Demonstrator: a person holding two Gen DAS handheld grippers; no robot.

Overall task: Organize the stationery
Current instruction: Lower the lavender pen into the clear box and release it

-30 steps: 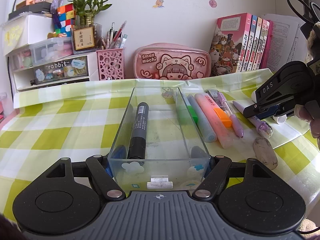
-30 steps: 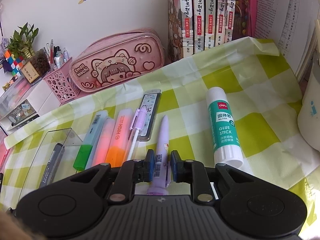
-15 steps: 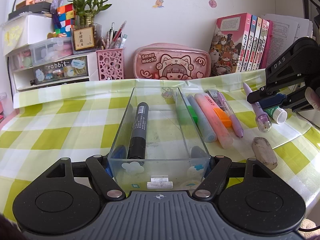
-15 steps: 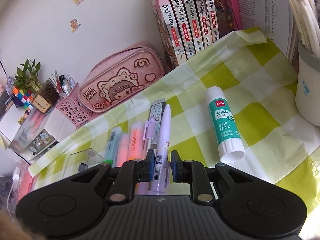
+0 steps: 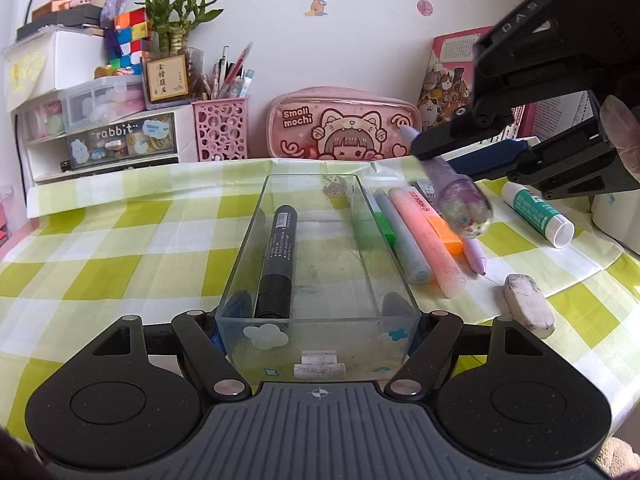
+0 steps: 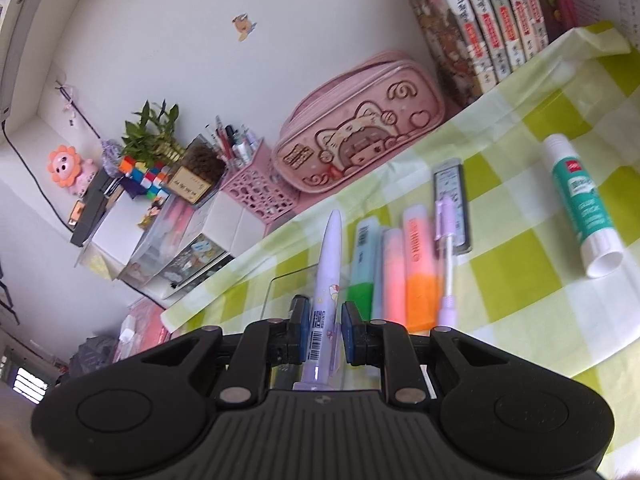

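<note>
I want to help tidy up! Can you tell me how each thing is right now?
Purple pen: held in the air, clamped in the right hand-held gripper.
Clear box: open-topped, gripped by the left hand-held gripper.
Black marker: lying inside the box, capped.
Highlighters: lying on the tablecloth, capped.
Glue stick: lying down, capped.
Eraser: loose on the tablecloth.
Pencil case: standing by the wall.

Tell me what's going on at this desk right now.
Someone is sorting stationery with hand-held tongs. The left tongs grip the near end of a clear plastic box, which holds one black marker. The right tongs hold a lilac pen in the air beside the box's far right corner. Highlighters, another purple pen, a glue stick and an eraser lie on the checked tablecloth.
</note>
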